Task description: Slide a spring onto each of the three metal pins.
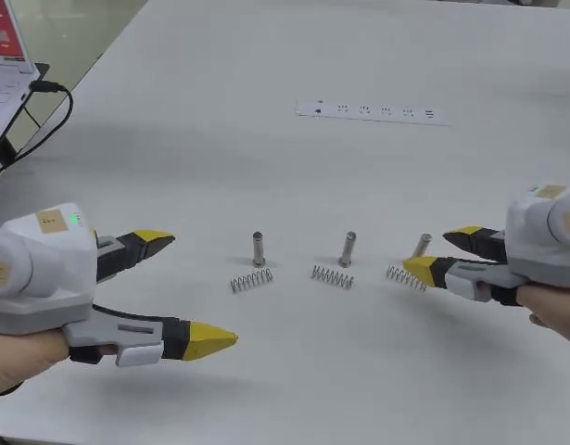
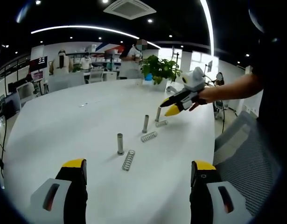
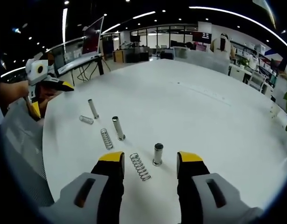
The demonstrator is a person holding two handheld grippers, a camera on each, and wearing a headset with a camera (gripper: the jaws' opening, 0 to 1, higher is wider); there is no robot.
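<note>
Three short metal pins stand upright in a row on the white table: left pin (image 1: 258, 248), middle pin (image 1: 348, 248), right pin (image 1: 421, 245). A spring lies flat in front of each: (image 1: 251, 279), (image 1: 332, 276), (image 1: 403, 276). My left gripper (image 1: 187, 289) hovers open to the left of the row, holding nothing. My right gripper (image 1: 442, 252) is open, with its yellow tips either side of the right pin (image 3: 157, 154) and the nearest spring (image 3: 140, 166). In the left gripper view, the nearest pin (image 2: 120, 143) and spring (image 2: 129, 159) lie ahead of the open left gripper (image 2: 139, 168).
A white power strip (image 1: 372, 112) lies further back on the table. A laptop (image 1: 2, 56) with a black cable sits at the far left edge. A potted plant (image 2: 159, 70) stands beyond the table, and a mesh chair (image 2: 246, 154) is beside it.
</note>
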